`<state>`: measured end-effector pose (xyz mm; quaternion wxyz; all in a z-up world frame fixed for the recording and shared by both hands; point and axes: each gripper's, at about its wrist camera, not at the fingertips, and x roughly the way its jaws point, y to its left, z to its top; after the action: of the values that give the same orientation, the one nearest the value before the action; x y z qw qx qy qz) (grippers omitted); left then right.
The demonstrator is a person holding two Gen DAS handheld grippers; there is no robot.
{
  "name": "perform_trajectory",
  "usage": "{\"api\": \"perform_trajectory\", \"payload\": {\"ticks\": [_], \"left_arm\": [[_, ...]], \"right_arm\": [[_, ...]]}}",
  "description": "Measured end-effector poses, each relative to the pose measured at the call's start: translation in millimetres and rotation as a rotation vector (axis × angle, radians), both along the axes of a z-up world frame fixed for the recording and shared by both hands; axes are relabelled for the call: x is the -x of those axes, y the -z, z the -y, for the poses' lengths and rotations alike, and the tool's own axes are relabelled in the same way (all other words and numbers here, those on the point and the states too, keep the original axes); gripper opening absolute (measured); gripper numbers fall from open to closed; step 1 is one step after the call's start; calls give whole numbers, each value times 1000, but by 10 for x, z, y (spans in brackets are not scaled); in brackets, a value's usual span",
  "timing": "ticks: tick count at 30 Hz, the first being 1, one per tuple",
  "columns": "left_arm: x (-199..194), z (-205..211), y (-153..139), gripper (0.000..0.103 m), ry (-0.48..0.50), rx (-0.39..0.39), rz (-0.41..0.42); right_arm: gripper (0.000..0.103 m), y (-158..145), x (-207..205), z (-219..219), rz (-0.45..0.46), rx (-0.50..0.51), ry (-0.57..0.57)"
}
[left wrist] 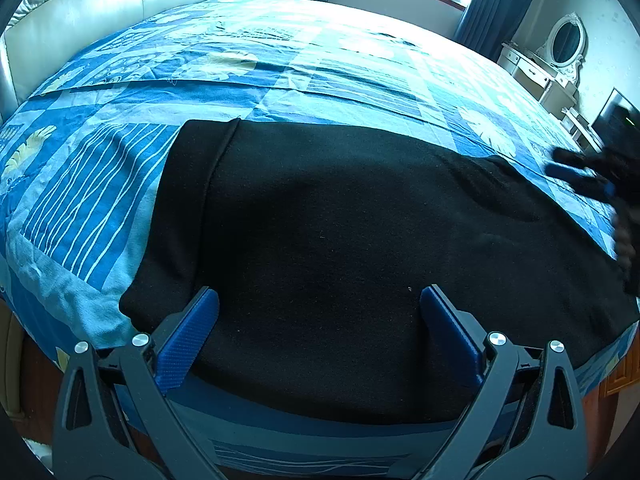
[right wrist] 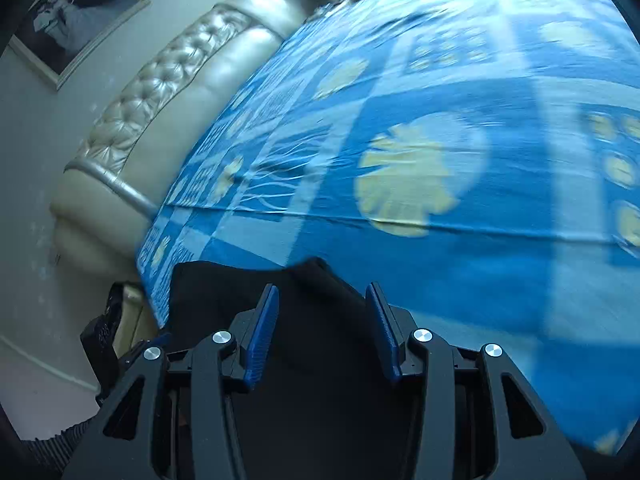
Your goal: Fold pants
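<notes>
Black pants (left wrist: 340, 232) lie flat across the near edge of a bed with a blue patterned sheet (left wrist: 280, 68). A folded-over edge shows at their left. My left gripper (left wrist: 320, 300) is open wide just above the pants near the bed's front edge, holding nothing. My right gripper (right wrist: 322, 296) is open, its blue fingers (right wrist: 262, 332) astride a raised fold of the pants (right wrist: 316, 304); the view is blurred. The right gripper also shows in the left wrist view (left wrist: 588, 176), blurred, at the pants' right end.
A padded cream headboard (left wrist: 100, 12) stands at the left. A window with blue curtains (left wrist: 488, 4), a white dresser with an oval mirror (left wrist: 560, 48) and a dark screen (left wrist: 616, 120) lie beyond the bed. A framed picture (right wrist: 76, 12) hangs above the headboard.
</notes>
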<state>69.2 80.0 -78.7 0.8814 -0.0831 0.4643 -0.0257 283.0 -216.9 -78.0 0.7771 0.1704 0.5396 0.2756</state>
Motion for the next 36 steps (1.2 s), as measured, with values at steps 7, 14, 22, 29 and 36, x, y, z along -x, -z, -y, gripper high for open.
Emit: {"api": "perform_trajectory", "payload": {"ticks": [7,14,22,29,36], "left_arm": [[-16,-8,4,101,-4,7,-5],[-22,-14,6,101,-8,8,-5],[-17,-4,20,101,-2,-5,3],[-12,1,20,101,1,-7,6],[-12,1,22,101,1,-7,5]], "right_arm": [[55,331,-266,-249,-108,30,-92],[11,235,-181,-277,-82,71,-121],[4,357,-285,-274,-101,95,-76],[5,419,-291,-257,-109,70,-52],[5,428,-290,-217,-112,52,-12]]}}
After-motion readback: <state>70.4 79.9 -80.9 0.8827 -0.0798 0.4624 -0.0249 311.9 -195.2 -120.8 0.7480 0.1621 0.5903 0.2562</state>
